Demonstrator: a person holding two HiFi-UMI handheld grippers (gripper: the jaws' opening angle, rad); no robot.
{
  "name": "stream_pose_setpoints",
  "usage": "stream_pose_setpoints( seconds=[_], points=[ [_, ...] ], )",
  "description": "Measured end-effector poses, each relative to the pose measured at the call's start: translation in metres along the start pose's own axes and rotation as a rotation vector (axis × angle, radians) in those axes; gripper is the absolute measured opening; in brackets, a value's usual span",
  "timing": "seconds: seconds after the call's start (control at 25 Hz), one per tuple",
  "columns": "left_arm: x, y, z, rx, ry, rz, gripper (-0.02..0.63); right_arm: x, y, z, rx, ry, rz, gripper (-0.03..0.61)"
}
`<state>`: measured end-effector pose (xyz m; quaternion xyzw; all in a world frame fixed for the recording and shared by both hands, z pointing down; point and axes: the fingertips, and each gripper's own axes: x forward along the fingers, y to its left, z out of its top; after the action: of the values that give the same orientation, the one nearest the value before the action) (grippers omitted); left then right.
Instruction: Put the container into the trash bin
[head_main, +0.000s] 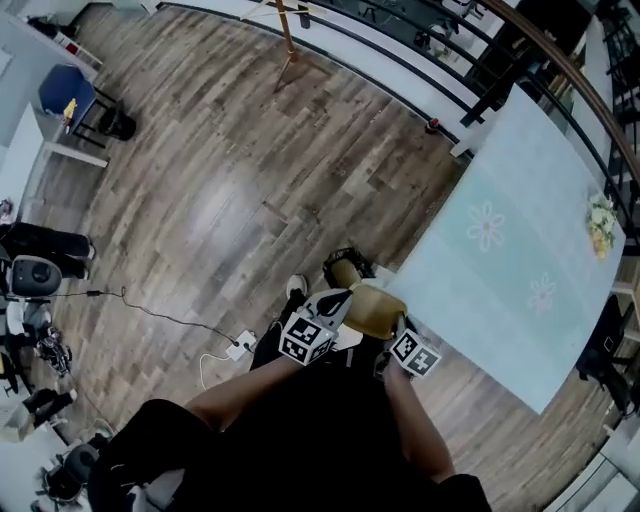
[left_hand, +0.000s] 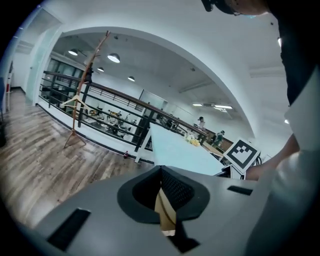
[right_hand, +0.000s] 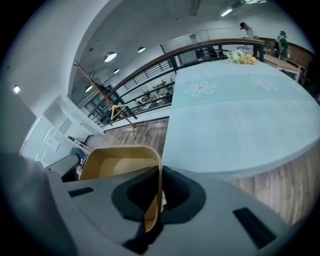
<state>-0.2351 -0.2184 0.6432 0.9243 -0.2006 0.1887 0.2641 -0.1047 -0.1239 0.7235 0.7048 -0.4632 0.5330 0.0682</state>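
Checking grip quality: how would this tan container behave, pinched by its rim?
The container looks thin-walled, so probably light and somewhat flexible. It appears empty, so little weight shifts. Left gripper and right gripper each pinch one wall, likely limiting twisting.

The person wears black clothing (head_main: 335, 435), and no sleeve covers the forearms. The left claw (left_hand: 162, 197) has a smooth, pale grey moulded shell with a dark rounded recess around its jaws. The inner pads are black with a fine grid texture, and narrow dark rectangular slots are sunk into the shell on either side. The right claw (right_hand: 154, 197) has the same grey shell, recess and slots. Each carries a white cube printed with black square markers: the left cube (head_main: 308, 340) and the right cube (head_main: 415, 355).
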Motion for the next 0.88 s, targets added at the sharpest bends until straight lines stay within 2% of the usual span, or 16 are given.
stream_pose_setpoints(
  seconds=[0.12,0.24,0.4,0.64,0.88],
  points=[
    [-0.008,0.023,-0.011,0.079,0.075,-0.094,0.014,0.006,-0.003,-0.039,0.148,-0.009,-0.121,0.038],
    [-0.023,0.037,-0.011,0.117,0.104,-0.176,0.014,0.007,-0.001,-0.082,0.267,0.000,-0.217,0.038],
    [-0.025,0.060,-0.006,0.112,0.132,-0.177,0.014,0.026,0.010,-0.093,0.246,0.013,-0.261,0.038],
    [0.004,0.083,-0.023,0.202,0.199,-0.174,0.014,0.077,-0.006,-0.109,0.369,-0.006,-0.329,0.038],
    [0.011,0.085,-0.062,0.144,0.262,-0.210,0.014,0.137,-0.042,-0.143,0.426,0.002,-0.374,0.038]
  ],
)
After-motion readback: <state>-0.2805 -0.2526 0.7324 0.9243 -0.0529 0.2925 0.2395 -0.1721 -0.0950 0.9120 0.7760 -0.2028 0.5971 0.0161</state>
